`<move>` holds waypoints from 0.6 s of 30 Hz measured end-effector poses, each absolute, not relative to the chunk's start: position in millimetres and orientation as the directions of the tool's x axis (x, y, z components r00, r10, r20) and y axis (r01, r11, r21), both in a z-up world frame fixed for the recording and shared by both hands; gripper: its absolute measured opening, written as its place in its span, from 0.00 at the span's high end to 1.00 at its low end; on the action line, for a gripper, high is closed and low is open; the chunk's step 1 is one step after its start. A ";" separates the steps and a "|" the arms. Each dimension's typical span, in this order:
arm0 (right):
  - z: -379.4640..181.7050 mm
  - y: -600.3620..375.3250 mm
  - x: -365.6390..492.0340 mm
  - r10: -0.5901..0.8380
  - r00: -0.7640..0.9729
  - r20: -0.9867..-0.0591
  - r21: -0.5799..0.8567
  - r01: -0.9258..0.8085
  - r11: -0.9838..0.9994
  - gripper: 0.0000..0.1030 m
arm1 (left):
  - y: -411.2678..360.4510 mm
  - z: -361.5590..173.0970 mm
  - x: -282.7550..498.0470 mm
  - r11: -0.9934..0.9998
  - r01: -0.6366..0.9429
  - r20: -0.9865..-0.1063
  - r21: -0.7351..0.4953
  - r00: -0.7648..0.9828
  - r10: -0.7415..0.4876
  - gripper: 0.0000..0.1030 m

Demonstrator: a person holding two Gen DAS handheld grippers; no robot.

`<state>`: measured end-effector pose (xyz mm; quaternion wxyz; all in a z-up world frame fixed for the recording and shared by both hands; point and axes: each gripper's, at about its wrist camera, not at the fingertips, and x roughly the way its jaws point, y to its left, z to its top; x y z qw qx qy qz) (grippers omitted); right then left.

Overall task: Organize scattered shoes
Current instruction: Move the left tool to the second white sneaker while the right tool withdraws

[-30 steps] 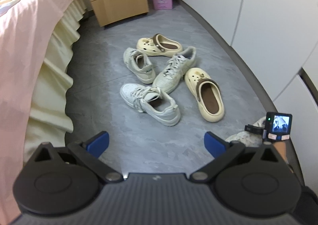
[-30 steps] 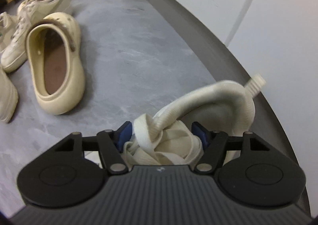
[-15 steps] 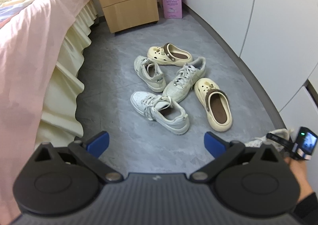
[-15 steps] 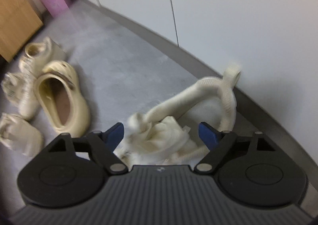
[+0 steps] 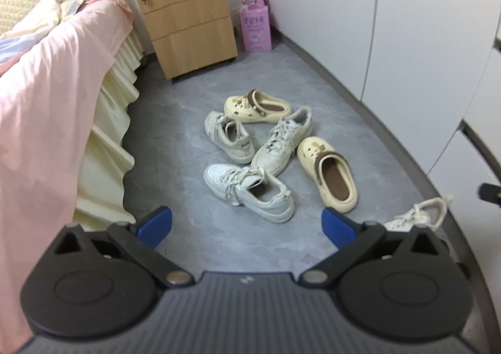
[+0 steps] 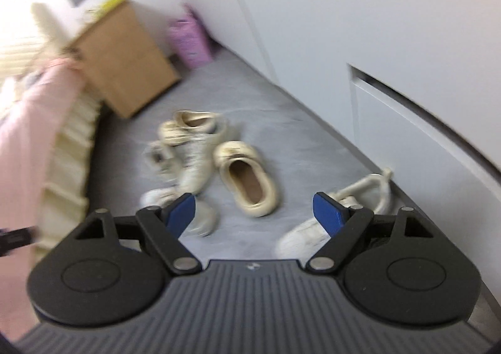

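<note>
Lying scattered mid-floor (image 5: 175, 197), the sneakers (image 5: 250, 194) and clogs (image 5: 328, 172) looked light; one sneaker (image 6: 338, 216) sat beside the cabinet (image 6: 391, 122). Both left gripper (image 5: 245, 222) and right gripper (image 6: 253, 210) hovered released, empty. Stiff heel collars seemed the best hold.

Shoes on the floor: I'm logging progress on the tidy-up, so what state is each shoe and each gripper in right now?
Left gripper: open, empty.
Right gripper: open, empty.
Lone sneaker: upright by the wall, apart from the pile.
Near white sneaker: upright, unpaired.
Middle laced sneaker: upright in the pile.
Green-logo sneaker: upright in the pile.
Near clog: upright, strap forward.
Far clog: upright, at the pile's far end.
</note>
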<state>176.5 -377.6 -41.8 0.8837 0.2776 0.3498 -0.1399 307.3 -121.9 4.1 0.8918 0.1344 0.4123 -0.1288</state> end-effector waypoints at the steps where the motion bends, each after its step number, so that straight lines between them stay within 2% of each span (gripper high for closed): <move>1: -32.2 -371.6 172.2 -0.046 0.724 -0.688 0.401 0.432 0.807 0.09 | -119.4 4.4 306.5 0.933 0.335 -0.769 0.133 0.629 -0.116 0.00; 3: -5.8 -346.1 160.0 -0.030 0.747 -0.664 0.421 0.406 0.811 0.00 | -111.8 3.1 307.0 0.938 0.320 -0.771 0.134 0.629 -0.104 0.00; 7: 14.9 -312.0 152.2 0.017 0.786 -0.618 0.455 0.340 0.823 0.00 | -96.7 0.1 308.3 0.947 0.289 -0.774 0.138 0.629 -0.079 0.00; 13: 15.5 -287.3 163.0 0.056 0.845 -0.533 0.531 0.282 0.799 0.00 | -76.7 -10.5 320.0 0.953 0.258 -0.775 0.162 0.631 -0.039 0.00; 15: 14.1 -284.8 167.2 0.095 0.862 -0.497 0.612 0.271 0.743 0.00 | -67.0 -14.7 323.1 0.945 0.266 -0.774 0.191 0.633 -0.022 0.00; 18: 20.5 -280.5 171.0 0.218 0.891 -0.398 0.770 0.195 0.607 0.00 | -75.7 -35.4 335.3 0.913 0.296 -0.773 0.279 0.634 0.031 0.00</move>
